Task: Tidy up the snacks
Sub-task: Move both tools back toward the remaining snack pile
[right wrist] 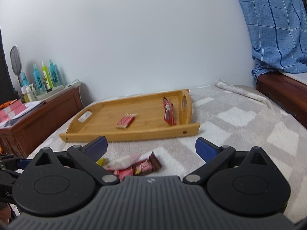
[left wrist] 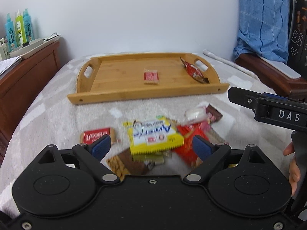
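Note:
A wooden tray [left wrist: 122,95] [right wrist: 134,134] lies on the bed with a small red biscuit pack [left wrist: 151,76] [right wrist: 125,121] in its middle and a dark red snack bag [left wrist: 194,71] [right wrist: 168,113] at its right end. In front of the tray is a loose heap of snacks: a yellow wafer pack [left wrist: 153,134], a red Biscoff pack [left wrist: 96,135], a brown chocolate pack [left wrist: 126,163], red wrappers [left wrist: 191,134] and a brown wrapper [right wrist: 153,163]. My left gripper [left wrist: 151,146] hovers open over the yellow pack, holding nothing. My right gripper [right wrist: 151,145] is open and empty above the heap's right edge.
A grey-and-white checked blanket [right wrist: 239,130] covers the bed. A wooden cabinet [left wrist: 28,76] with bottles [left wrist: 19,28] and papers stands at the left. Blue checked cloth [right wrist: 278,28] hangs at the right over a wooden bed frame [right wrist: 284,95]. A hand [left wrist: 293,168] holds the right gripper's handle.

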